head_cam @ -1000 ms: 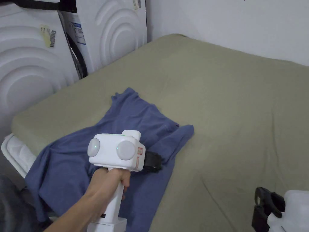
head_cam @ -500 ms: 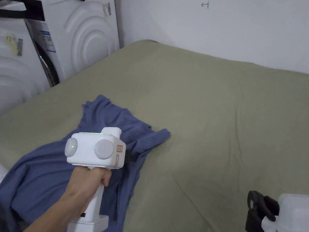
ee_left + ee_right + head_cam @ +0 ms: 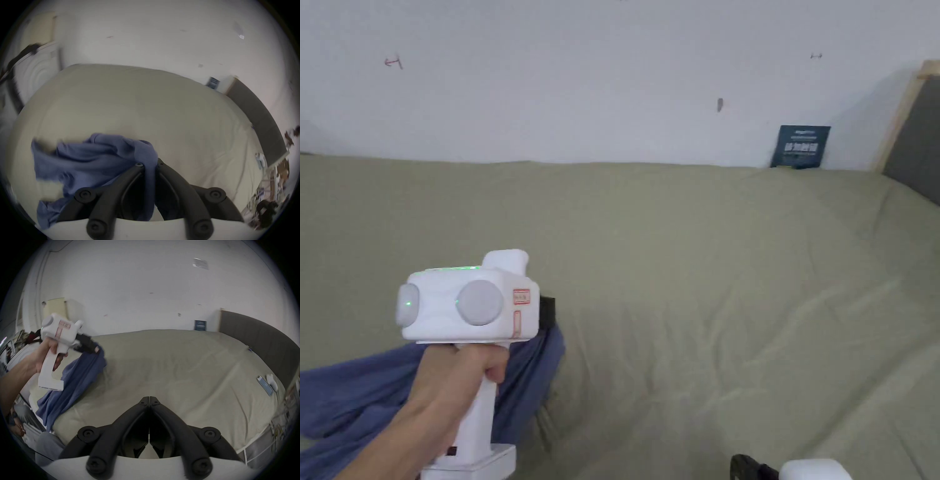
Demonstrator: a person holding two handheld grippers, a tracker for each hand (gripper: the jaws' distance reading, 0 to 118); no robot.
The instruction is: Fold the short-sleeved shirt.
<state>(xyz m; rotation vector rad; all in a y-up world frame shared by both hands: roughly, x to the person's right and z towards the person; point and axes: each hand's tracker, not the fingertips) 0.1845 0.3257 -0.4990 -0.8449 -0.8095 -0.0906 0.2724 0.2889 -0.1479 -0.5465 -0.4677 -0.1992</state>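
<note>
the left gripper pinches a bunched fold of the blue shirt between both jaws, held up above the bed. the rest of the shirt trails down over the bed's near left edge. the right gripper sits low over bare sheet, its jaws pressed together on nothing.

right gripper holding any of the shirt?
No. In the right gripper view the right gripper has its jaws shut on nothing over the bed; the shirt hangs from the left gripper.
</note>
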